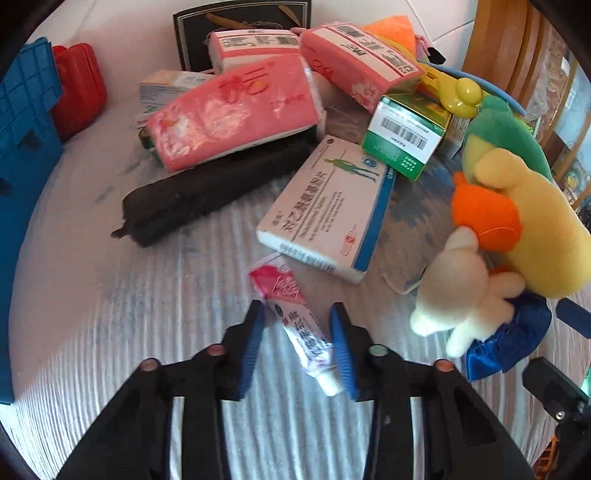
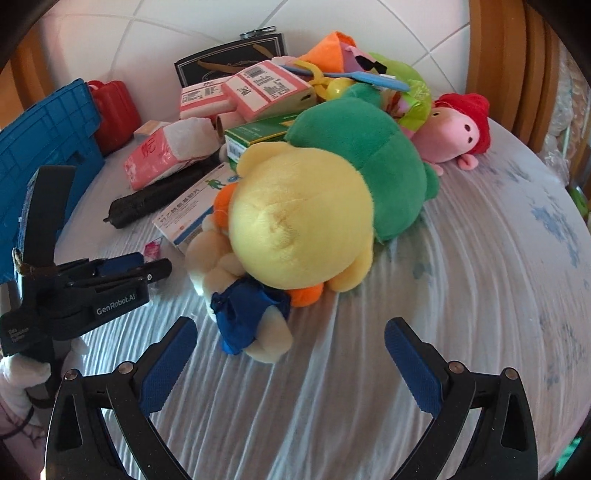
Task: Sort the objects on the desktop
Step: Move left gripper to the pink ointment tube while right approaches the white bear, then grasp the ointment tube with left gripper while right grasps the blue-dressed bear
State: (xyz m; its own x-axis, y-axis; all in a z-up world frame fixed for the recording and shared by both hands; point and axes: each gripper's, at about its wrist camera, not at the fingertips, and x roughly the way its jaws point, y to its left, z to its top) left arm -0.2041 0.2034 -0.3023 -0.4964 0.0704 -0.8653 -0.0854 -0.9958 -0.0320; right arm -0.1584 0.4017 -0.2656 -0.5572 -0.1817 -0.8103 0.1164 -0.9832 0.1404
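Note:
A small pink-and-white ointment tube [image 1: 295,317] lies on the white cloth between the blue pads of my left gripper [image 1: 298,314], whose jaws stand open around it without gripping. Just beyond lies a white-and-blue medicine box [image 1: 327,206]. My right gripper [image 2: 291,336] is open and empty, just in front of a small cream plush in blue cloth [image 2: 251,325] and a big yellow-and-green plush [image 2: 314,206]. The left gripper also shows in the right wrist view [image 2: 147,269] at the left.
Pink tissue packs [image 1: 236,110], a black folded umbrella [image 1: 207,192], a green box [image 1: 406,136] and a black box [image 1: 236,22] pile at the back. A blue crate [image 1: 26,147] and a red case [image 1: 77,85] stand at the left. A pink plush [image 2: 450,133] lies at the right.

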